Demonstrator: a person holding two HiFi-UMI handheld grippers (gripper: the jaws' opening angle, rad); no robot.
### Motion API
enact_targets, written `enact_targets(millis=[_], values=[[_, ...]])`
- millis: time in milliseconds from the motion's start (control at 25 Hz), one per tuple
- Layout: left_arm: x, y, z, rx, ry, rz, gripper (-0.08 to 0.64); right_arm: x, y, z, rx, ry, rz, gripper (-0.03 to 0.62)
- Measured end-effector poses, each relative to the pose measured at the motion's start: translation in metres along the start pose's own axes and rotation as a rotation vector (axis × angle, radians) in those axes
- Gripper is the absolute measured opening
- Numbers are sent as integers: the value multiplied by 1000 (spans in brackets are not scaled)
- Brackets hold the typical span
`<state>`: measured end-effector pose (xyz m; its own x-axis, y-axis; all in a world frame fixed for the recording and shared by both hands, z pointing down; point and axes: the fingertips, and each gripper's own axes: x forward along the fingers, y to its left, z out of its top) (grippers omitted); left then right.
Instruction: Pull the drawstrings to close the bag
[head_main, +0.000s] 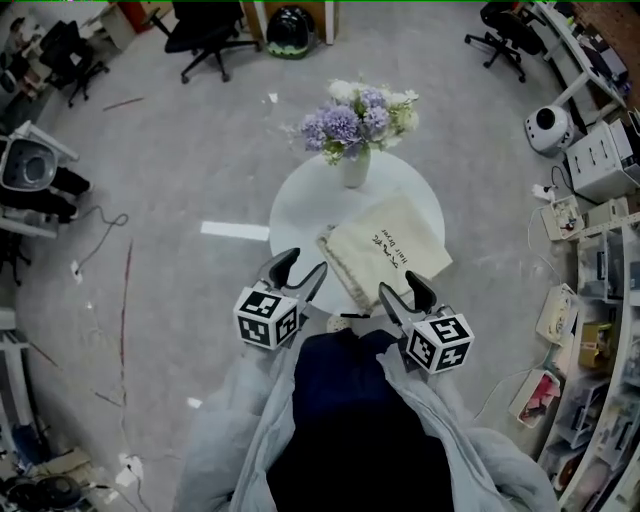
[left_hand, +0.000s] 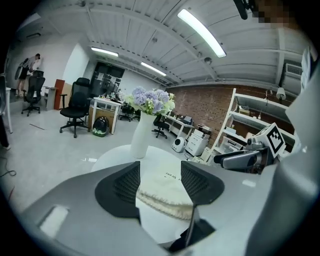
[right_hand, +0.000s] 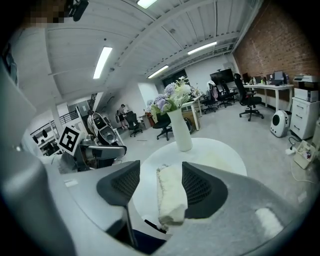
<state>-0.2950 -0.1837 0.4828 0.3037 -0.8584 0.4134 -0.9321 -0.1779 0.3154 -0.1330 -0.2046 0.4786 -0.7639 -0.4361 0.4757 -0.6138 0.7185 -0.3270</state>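
A cream cloth drawstring bag (head_main: 385, 248) with small dark print lies flat on the round white table (head_main: 300, 205), its gathered mouth towards me. A thin dark cord (head_main: 350, 316) shows at the table's near edge by that mouth. My left gripper (head_main: 298, 272) hovers just left of the bag's near corner, open and empty. My right gripper (head_main: 405, 293) hangs over the near right corner, also open and empty. In the left gripper view the bag (left_hand: 165, 192) lies ahead between the open jaws, untouched. In the right gripper view the bag's edge (right_hand: 170, 200) lies between the open jaws, apart from both pads.
A white vase (head_main: 355, 168) of purple and white flowers (head_main: 355, 118) stands at the table's far side behind the bag. Office chairs (head_main: 205, 35) stand farther off on the grey floor. Shelves and boxes (head_main: 600, 300) line the right side. Cables (head_main: 100, 225) lie at the left.
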Motion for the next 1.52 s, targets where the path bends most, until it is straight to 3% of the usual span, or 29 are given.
enact_targets(millis=[320,520,680,800,1000,1200,1520], values=[[14,9,-21,92,106,-38,256,-5,0,-35,-1,66,7,256],[15,14,-37,179,186,-62,256,-8,4,-85,-101,184,8,256],[15,19,-56,313,266,-83,256,0,11,-137,-171,295,18,233],[18,19,-71,439,343,-122,242,13,10,-160,-168,310,13,233],[24,22,-86,732,458,-200,247,28,-2,-177,-165,300,-30,219],[44,42,-96,1125,585,-274,281,34,-3,-189,-169,331,-23,215],[97,68,-90,1624,686,-446,290,36,4,-191,-145,343,-20,201]])
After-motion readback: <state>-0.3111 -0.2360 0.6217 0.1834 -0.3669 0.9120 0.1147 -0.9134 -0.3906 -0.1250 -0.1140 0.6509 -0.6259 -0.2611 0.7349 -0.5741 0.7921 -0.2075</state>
